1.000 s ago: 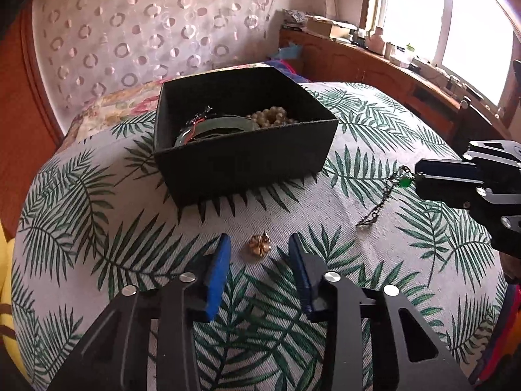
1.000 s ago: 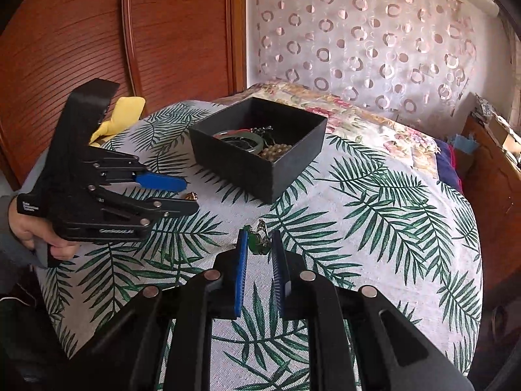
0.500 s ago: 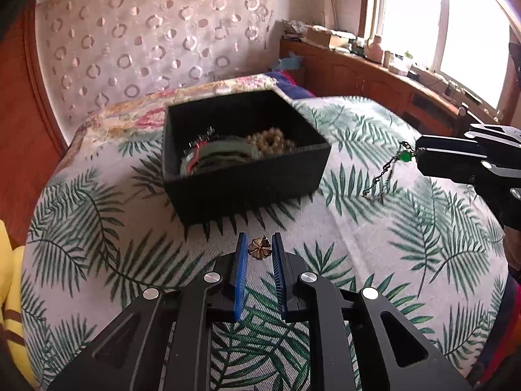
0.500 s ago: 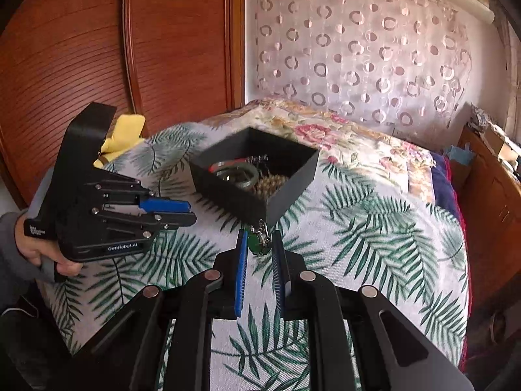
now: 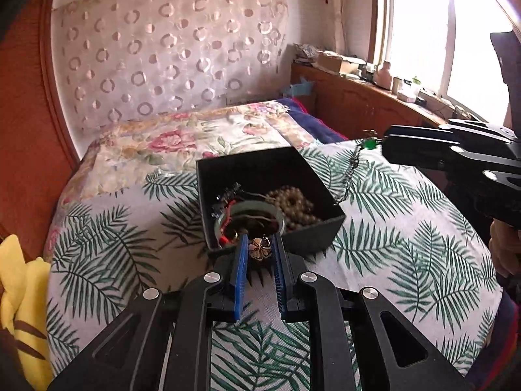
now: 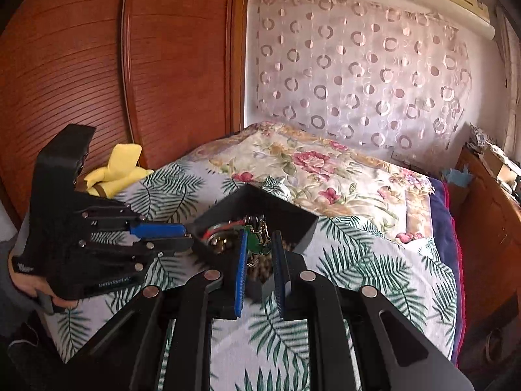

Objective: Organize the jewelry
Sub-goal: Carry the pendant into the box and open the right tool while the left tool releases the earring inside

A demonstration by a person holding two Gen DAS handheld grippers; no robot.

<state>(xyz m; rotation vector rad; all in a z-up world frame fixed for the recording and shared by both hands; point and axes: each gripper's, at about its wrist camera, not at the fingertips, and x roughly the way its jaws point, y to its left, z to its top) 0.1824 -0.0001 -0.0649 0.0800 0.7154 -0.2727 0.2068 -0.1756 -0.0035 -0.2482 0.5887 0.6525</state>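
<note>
A black open box sits on the palm-leaf cloth and holds a green bangle, a beige bead string and other pieces. My left gripper is shut on a small gold flower brooch, held at the box's near rim. My right gripper is shut on a dark chain with a green stone, hanging above the box's right side; the stone also shows in the right wrist view. The box also shows in the right wrist view.
The palm-leaf cloth covers a rounded surface with a floral bedspread behind. A yellow soft toy lies at the left edge. A wooden sideboard with clutter runs under the window at right.
Both grippers have lifted and moved toward the box. The left one closed on the brooch and raised it off the cloth; the right one carried the chain up over the box.
</note>
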